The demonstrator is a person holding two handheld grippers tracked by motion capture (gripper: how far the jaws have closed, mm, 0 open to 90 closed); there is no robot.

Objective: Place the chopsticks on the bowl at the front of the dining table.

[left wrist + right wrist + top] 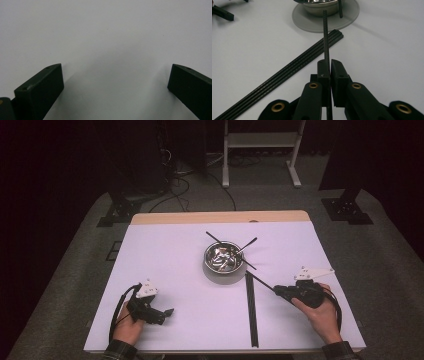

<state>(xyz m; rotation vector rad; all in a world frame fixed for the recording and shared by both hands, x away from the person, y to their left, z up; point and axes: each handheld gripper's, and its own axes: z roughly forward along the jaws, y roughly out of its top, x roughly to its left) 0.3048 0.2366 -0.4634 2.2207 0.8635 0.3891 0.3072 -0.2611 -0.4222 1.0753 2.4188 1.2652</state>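
We work on a white table (165, 270), with a steel bowl (223, 259) near its middle. The bowl already has thin black rods leaning in it, two of them crossing over its rim. Just beside the bowl, on its right side, a row of rods (251, 307) lies flat and runs toward us.

We judge that the step in hand is moving one rod from the row to the bowl. The right gripper (329, 65) has its jaws closed tight on a single rod (325, 35), which points forward, with its far end near the bowl and above the end of the row. For the next move we think the rod's tip must rise over the rim and go down inside before the jaws let go; the rod is long and thin, so it may swing.

Our right hand (320, 307) is low, the gripper pointing left toward the bowl. The left gripper (167, 311) rests near the table's front left, well apart from the bowl, jaws wide apart and holding nothing.
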